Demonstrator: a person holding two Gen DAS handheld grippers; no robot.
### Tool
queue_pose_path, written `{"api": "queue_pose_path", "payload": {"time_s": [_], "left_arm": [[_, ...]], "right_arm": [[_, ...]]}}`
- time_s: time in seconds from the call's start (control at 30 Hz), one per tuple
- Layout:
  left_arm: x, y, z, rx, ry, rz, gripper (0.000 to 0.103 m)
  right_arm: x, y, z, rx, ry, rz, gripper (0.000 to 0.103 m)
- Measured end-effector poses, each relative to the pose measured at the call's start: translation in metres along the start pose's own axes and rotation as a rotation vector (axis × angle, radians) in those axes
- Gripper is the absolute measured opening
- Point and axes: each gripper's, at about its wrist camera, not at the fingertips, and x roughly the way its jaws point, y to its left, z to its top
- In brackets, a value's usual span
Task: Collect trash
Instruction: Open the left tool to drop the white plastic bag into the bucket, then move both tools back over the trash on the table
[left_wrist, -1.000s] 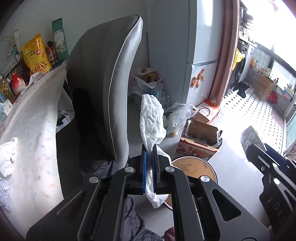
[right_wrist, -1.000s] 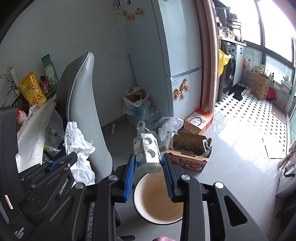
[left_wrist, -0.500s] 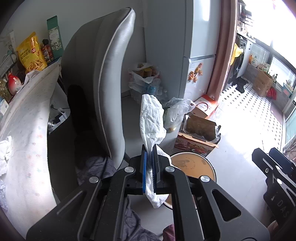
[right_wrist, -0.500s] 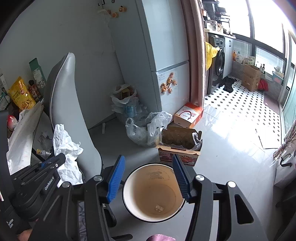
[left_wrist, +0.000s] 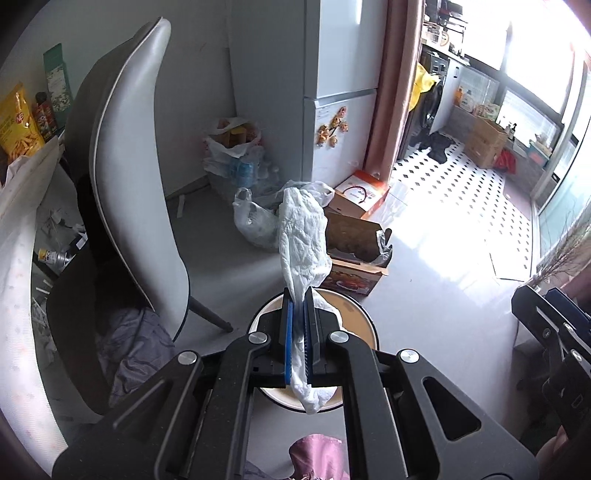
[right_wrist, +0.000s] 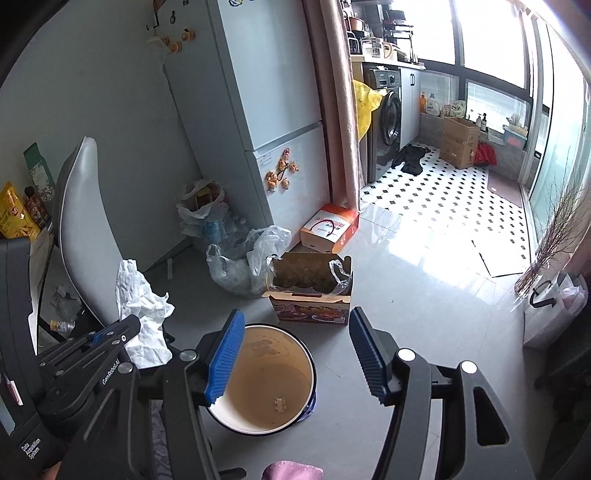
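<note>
My left gripper (left_wrist: 300, 332) is shut on a crumpled white tissue (left_wrist: 303, 240) and holds it above the round bin (left_wrist: 364, 325) on the floor. The tissue (right_wrist: 142, 310) and the left gripper (right_wrist: 110, 334) also show at the left of the right wrist view. My right gripper (right_wrist: 295, 354) is open and empty, its blue pads spread wide above the bin (right_wrist: 266, 380). The bin has a white rim and a brown inside, with a small pale piece of trash (right_wrist: 279, 403) at its bottom.
A grey chair (left_wrist: 125, 166) stands at the left, beside a table with a floral cloth (left_wrist: 18, 332). An open cardboard box (right_wrist: 310, 291), plastic bags (right_wrist: 240, 258) and an orange box (right_wrist: 330, 229) lie by the fridge (right_wrist: 255, 110). A white bag (right_wrist: 554, 310) stands at the right.
My right gripper opened and let go of the small carton, which is gone from view. Both grippers have moved right, over the bin. The left still holds the tissue.
</note>
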Motion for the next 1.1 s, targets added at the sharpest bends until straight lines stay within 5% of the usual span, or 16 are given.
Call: {"api": "queue_pose_path", "payload": {"time_s": [0.43,0.5,0.57,0.63,0.87,0.97,1.1], "left_arm": [[0.018,-0.02,-0.002,0.02,0.044,-0.044,0.007],[0.021,-0.023,-0.003,0.03,0.056,-0.055,0.013],[0.021,-0.022,-0.004,0.033,0.057,-0.055,0.038],[0.019,-0.018,-0.005,0.024,0.045,-0.045,0.047],[0.013,0.0,0.002,-0.022,0.036,0.002,0.052],[0.001,0.008,0.008,-0.036,0.011,0.027,0.063],[-0.019,0.023,0.015,-0.065,-0.031,0.051,0.072]], "right_arm": [[0.003,-0.027,0.0,0.049,-0.01,-0.021,0.067],[0.003,-0.029,-0.001,0.056,-0.008,-0.022,0.067],[0.004,-0.03,-0.001,0.056,-0.006,-0.02,0.067],[0.005,-0.029,0.0,0.057,-0.009,-0.018,0.067],[0.007,-0.028,0.0,0.055,-0.008,-0.012,0.067],[0.006,-0.023,0.001,0.044,-0.005,-0.005,0.068],[-0.004,-0.012,0.005,0.025,-0.031,0.014,0.079]]}}
